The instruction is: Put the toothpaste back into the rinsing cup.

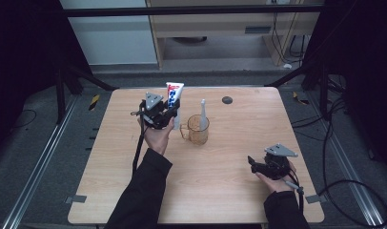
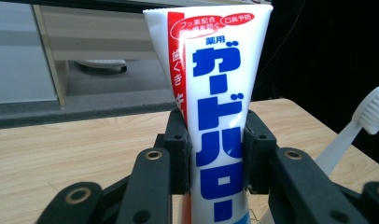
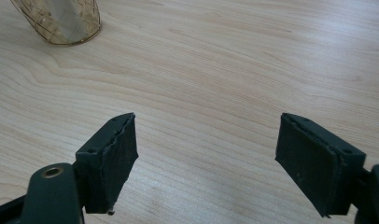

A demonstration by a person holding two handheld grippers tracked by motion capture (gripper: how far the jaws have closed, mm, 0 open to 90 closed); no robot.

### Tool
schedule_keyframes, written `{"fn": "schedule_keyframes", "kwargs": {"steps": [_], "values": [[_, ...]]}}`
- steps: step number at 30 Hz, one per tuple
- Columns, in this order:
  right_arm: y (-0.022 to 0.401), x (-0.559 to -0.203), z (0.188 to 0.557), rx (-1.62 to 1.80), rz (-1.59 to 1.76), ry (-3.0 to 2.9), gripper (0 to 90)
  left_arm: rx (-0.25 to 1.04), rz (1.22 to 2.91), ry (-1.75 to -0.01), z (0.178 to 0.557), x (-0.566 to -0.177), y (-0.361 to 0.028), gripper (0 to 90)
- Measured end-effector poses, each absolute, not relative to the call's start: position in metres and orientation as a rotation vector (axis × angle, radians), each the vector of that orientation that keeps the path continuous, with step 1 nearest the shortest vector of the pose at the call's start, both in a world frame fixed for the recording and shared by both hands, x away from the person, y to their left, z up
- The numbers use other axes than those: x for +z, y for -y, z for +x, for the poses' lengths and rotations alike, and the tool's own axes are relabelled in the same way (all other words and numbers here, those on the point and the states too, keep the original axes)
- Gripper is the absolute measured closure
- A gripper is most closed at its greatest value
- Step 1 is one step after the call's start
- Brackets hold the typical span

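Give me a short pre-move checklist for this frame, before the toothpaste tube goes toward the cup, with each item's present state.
1. Grip: left gripper clamps the toothpaste tube on both sides: ok.
2. Tube pose: upright, print readable, not slipping sideways: ok.
3. Target: amber cup stands upright on the table, just right of the tube: ok.
4. Room in the cup: a white toothbrush already stands in it; free space cannot tell.
5. Tube's cap end: hidden below the jaws: cannot tell.
6. Right gripper: open, empty, well away from the cup: ok.
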State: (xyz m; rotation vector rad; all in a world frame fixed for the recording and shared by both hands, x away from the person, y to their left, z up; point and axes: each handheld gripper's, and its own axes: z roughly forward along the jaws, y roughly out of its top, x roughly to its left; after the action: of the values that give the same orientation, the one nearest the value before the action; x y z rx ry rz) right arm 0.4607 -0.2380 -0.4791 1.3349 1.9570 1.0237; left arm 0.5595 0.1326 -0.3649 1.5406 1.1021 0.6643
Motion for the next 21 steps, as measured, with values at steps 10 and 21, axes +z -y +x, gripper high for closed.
{"fn": "schedule_keyframes", "kwargs": {"steps": [10,21], "values": [[0.238,-0.480,0.461,1.025,1.332,-1.956,20.2,0.682,1.523,-1.080,0.564,-0.361,-0.118,67.7],[0.238,-0.480,0.461,1.026,1.323,-1.957,20.1,0.673,1.510,-1.058,0.573,-0.361,-0.099,67.7]]}}
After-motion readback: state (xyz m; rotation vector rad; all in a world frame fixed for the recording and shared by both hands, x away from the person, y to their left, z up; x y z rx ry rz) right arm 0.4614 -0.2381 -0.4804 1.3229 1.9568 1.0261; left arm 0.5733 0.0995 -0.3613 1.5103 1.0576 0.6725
